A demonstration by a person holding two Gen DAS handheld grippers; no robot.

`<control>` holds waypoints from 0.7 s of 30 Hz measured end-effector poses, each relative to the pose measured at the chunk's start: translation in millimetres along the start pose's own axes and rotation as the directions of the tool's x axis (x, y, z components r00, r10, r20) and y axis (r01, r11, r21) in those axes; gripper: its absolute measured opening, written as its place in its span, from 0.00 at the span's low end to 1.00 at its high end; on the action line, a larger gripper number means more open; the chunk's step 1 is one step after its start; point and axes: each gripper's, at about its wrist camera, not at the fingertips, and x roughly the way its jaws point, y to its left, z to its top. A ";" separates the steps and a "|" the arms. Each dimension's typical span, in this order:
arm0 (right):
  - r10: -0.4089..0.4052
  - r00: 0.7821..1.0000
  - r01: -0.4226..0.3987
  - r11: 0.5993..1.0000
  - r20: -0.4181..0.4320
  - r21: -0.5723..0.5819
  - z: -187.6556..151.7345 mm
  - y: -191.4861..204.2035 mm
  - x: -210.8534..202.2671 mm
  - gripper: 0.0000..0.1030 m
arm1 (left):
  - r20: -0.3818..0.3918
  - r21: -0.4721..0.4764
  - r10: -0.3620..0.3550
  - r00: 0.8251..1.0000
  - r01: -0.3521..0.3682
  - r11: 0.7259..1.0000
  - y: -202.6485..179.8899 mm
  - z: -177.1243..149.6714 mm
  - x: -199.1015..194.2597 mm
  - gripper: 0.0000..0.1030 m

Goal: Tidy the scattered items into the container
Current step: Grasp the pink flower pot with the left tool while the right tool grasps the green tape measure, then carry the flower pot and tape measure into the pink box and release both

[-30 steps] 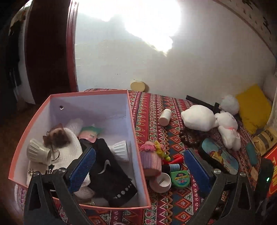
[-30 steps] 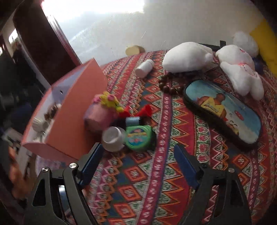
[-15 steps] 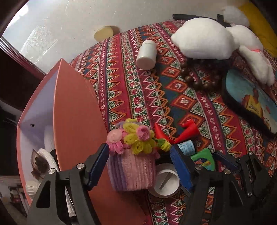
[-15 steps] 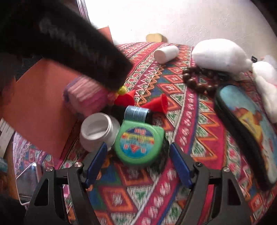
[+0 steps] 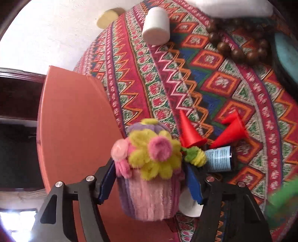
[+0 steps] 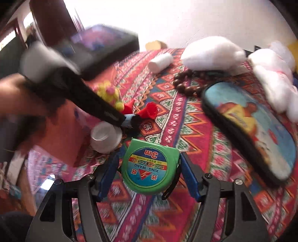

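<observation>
My left gripper (image 5: 150, 183) is shut on a pink fuzzy flower pot (image 5: 149, 193) topped with yellow and pink pipe-cleaner flowers, right beside the orange box wall (image 5: 74, 130). My right gripper (image 6: 149, 171) is shut on a green round tape measure (image 6: 149, 167), held just above the patterned cloth. The left gripper's arm crosses the right wrist view, blurred, over the flower pot (image 6: 109, 95). Two red cones (image 5: 210, 130), a blue-labelled small bottle (image 5: 219, 158) and a white cup (image 6: 104, 137) lie by the box.
On the patterned cloth (image 5: 204, 83) lie a white bottle (image 5: 156, 24), wooden beads (image 5: 236, 50), white plush toys (image 6: 214, 52) and a printed eye mask (image 6: 251, 126). A yellow sponge (image 5: 108, 17) sits at the far edge by the white wall.
Both grippers moved down and closed: the left on the flower pot, the right on the tape measure. The tape measure now sits lifted between the right fingers.
</observation>
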 end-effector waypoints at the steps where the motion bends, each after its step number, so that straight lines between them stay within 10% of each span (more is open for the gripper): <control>1: 0.001 1.000 -0.001 1.000 0.007 0.008 -0.6 -1.1 -10.2 0.63 | 0.001 0.015 0.024 1.000 -0.024 1.000 -5.9 -2.4 0.1 0.64; 4: 0.019 0.999 -0.021 0.999 0.044 0.049 0.5 -6.4 -41.4 0.64 | -0.004 0.058 0.095 0.995 -0.095 0.994 -21.2 -10.3 8.7 0.64; 11: 0.034 0.990 -0.053 0.989 0.135 0.138 -0.8 -34.8 -90.4 0.64 | -0.049 -0.068 -0.006 0.999 0.003 0.998 -1.7 -18.2 7.8 0.57; 21: 0.057 0.985 -0.090 0.976 0.166 0.200 -0.9 -49.2 -100.3 0.64 | 0.120 -0.158 -0.120 0.986 0.138 0.978 34.4 -56.1 -76.0 0.57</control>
